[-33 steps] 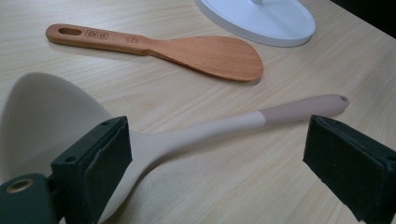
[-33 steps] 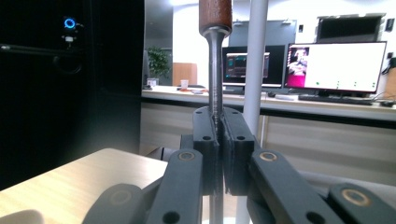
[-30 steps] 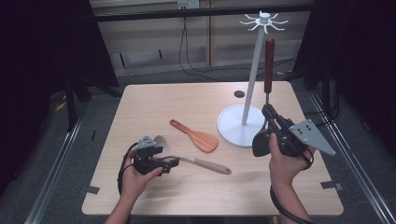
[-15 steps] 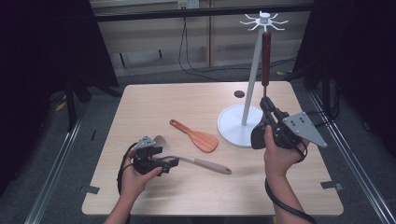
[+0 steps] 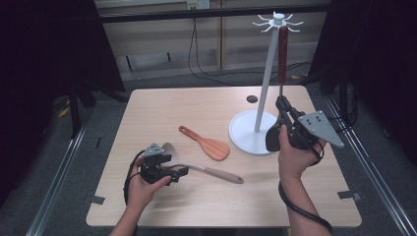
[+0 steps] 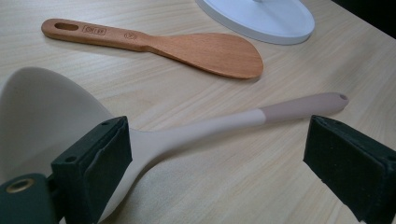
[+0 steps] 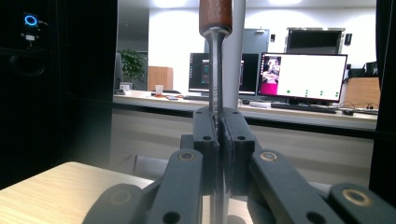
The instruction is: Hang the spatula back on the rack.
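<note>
The table (image 5: 162,108) is pale wood with a fine grain and a dull, smooth top. The rice paddle (image 6: 154,46) is reddish wood, smooth, with a soft shine. The spoon (image 6: 187,135) looks like matt, smooth plastic, cream and dusty pink. The stand (image 5: 253,132) is white and a bit glossy. The turner (image 7: 215,56) has a shiny metal stem and brown wood handle.

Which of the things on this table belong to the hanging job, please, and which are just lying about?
In hand:
- black metal turner with red-brown wooden handle, clamped in right gripper
- white hook stand
- beige silicone ladle, between open left gripper

Lying about:
- orange wooden rice paddle
- small dark disc
</note>
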